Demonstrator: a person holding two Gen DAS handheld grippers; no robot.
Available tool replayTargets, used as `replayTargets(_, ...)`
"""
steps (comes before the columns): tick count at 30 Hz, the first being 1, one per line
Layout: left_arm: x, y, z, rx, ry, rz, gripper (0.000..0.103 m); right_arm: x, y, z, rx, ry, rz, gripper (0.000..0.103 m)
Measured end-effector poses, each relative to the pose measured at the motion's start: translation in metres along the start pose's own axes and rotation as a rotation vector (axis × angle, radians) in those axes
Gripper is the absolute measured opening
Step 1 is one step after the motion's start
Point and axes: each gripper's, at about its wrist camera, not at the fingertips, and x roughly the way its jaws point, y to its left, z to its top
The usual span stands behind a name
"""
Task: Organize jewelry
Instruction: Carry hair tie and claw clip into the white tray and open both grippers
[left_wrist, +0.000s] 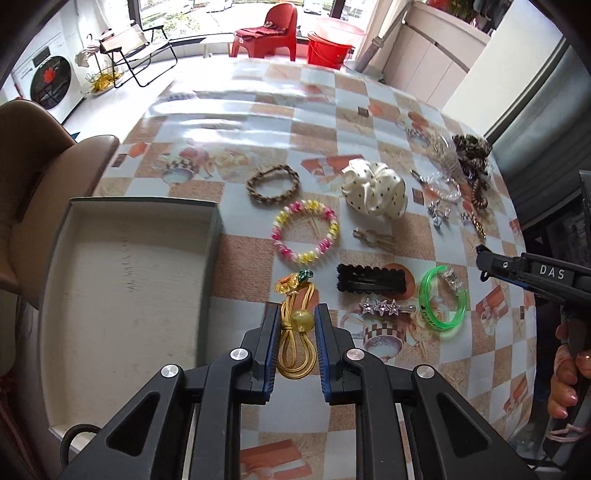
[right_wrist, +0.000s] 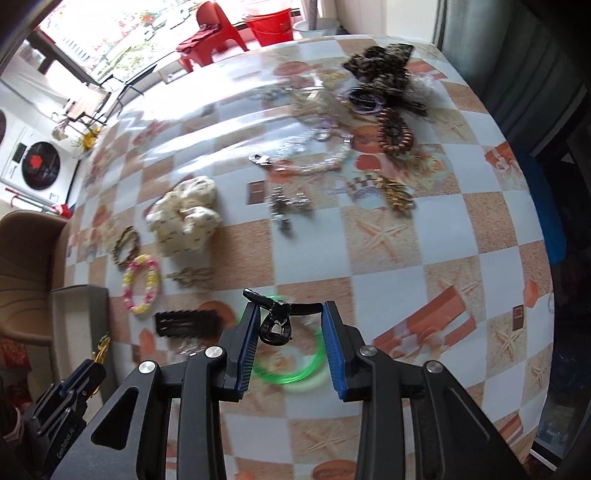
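My left gripper (left_wrist: 297, 314) is open, its fingers on either side of a gold cord hair tie (left_wrist: 295, 347) with a yellow bead and a flower charm, lying on the table. An open grey box (left_wrist: 122, 288) sits just left of it. My right gripper (right_wrist: 290, 317) holds a black hair clip (right_wrist: 277, 321) that spans between its fingers, raised above a green bangle (right_wrist: 295, 373). The right gripper also shows at the right edge of the left wrist view (left_wrist: 484, 266). A pink and yellow bracelet (left_wrist: 306, 230) and a black clip (left_wrist: 371, 283) lie on the table.
Laid out on the checked tablecloth (left_wrist: 369, 387): a braided brown tie (left_wrist: 273, 183), a white dotted scrunchie (left_wrist: 375, 192), a star clip (left_wrist: 380, 307), a wooden bead bracelet (right_wrist: 397, 134), a leopard scrunchie (right_wrist: 380, 70) and several small metal pieces. A brown chair (left_wrist: 33, 155) stands left of the table.
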Motion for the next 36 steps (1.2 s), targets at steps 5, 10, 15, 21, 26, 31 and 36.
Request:
replayTargets(5, -0.022, 0.037, 0.005, -0.049, -0.038, 0.025, 0.022, -0.010, 0.055, -0.022, -0.078, 0.004, 0.062, 0.037)
replayTargets(10, -0.030, 0.085, 0.011, -0.117, -0.063, 0.082, 0.022, -0.002, 0.123, -0.017, -0.182, 0.018, 0.131, 0.037)
replayTargets(15, -0.021, 0.136, 0.015, -0.193, -0.053, 0.134, 0.022, 0.017, 0.189, -0.017, -0.276, 0.042, 0.189, 0.037)
replayTargets(21, 0.009, 0.177, 0.020, -0.231, -0.029, 0.191, 0.022, 0.052, 0.249, -0.018, -0.356, 0.092, 0.220, 0.037)
replayTargets(26, 0.032, 0.192, 0.018, -0.245, 0.001, 0.211, 0.022, 0.082, 0.278, -0.019, -0.391, 0.134, 0.206, 0.037)
replayTargets(31, 0.045, 0.194, 0.012, -0.240, 0.023, 0.227, 0.022, 0.106, 0.286, -0.020, -0.402, 0.162, 0.167, 0.037)
replayTargets(36, 0.053, 0.191, 0.007, -0.238, 0.040, 0.241, 0.022, 0.120, 0.286, -0.023, -0.408, 0.185, 0.144, 0.037)
